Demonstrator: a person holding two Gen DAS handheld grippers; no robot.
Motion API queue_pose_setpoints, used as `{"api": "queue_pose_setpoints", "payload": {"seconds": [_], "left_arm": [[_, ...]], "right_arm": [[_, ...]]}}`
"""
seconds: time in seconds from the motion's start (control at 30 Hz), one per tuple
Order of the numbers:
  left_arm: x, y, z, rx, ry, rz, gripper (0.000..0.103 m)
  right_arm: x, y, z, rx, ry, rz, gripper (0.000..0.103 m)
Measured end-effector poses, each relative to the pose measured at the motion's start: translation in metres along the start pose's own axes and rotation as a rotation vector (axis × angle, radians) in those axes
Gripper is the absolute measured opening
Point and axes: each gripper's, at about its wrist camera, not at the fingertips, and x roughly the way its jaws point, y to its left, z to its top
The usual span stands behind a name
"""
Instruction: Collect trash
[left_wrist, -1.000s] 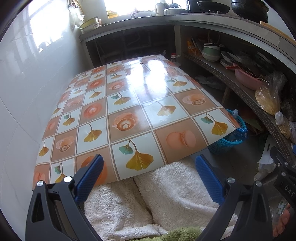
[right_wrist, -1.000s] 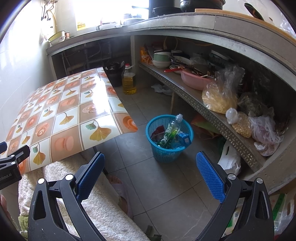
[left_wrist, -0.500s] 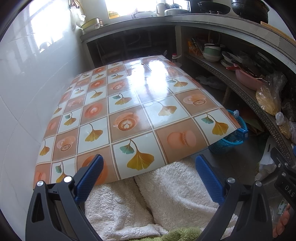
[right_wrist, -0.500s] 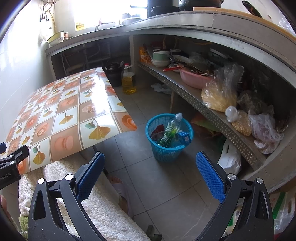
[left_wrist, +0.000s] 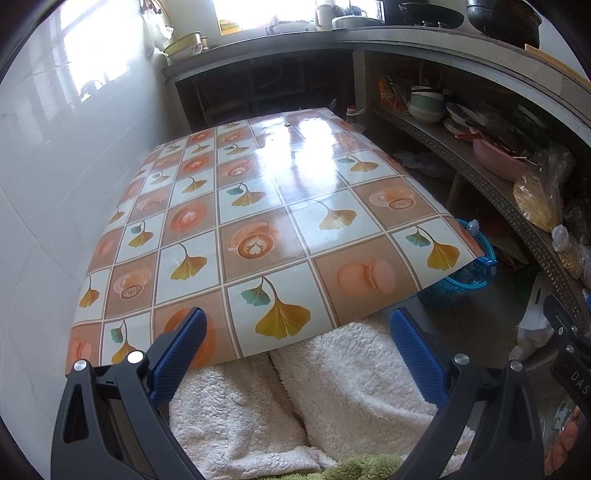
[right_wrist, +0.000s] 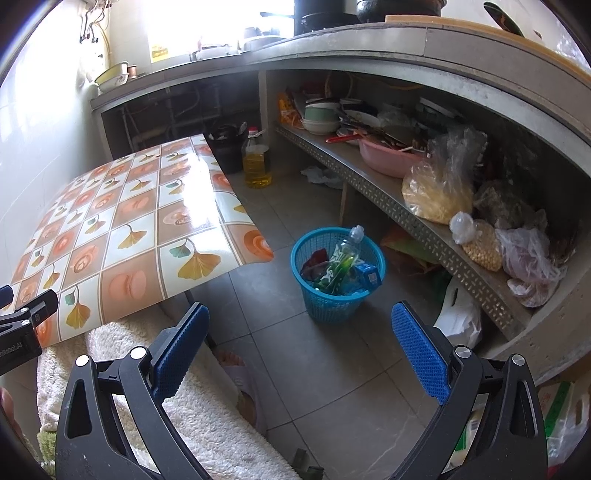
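Two views split the scene between them. From the left wrist, the left gripper (left_wrist: 295, 339) looks over the table (left_wrist: 258, 206), whose glossy cloth of ginkgo leaves and coffee cups fills most of the picture, with a white tiled wall on its left. White fleece trousers (left_wrist: 314, 387) show between the fingers, below the table's near edge. Only a sliver of the basket (left_wrist: 458, 284) peeks out past the table's right corner, with a bottle cap just above its rim. Part of the right gripper's black body enters at the far right edge.

From the right wrist, the basket (right_wrist: 338, 275) stands in full sight on the grey floor tiles, to the right of the table (right_wrist: 122, 229) and in front of a low shelf (right_wrist: 406, 214). It holds the trash: a clear bottle (right_wrist: 341, 260) with green inside, leaning with its cap up past the rim, a small blue carton (right_wrist: 371, 275) against the right wall, and a dark red wrapper (right_wrist: 314, 262) on the left. This view also shows an oil bottle (right_wrist: 255, 164) standing on the floor beyond the table's far corner, a pink basin (right_wrist: 388, 158) on the shelf, and bags of grain (right_wrist: 436, 192) further along it. The left gripper's black body pokes in at the left edge.

Both grippers' jaws are spread wide, the blue pads well apart. The right gripper (right_wrist: 301, 347) hangs above the floor, nearer than the basket, and grasps nothing. The left gripper likewise holds and touches nothing.
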Motion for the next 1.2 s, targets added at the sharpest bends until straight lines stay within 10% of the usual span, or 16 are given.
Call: {"api": "queue_pose_setpoints", "payload": {"seconds": [1.2], "left_arm": [[0.001, 0.003, 0.002, -0.018, -0.001, 0.009, 0.097]], "right_arm": [[0.0, 0.011, 0.002, -0.003, -0.002, 0.001, 0.095]]}}
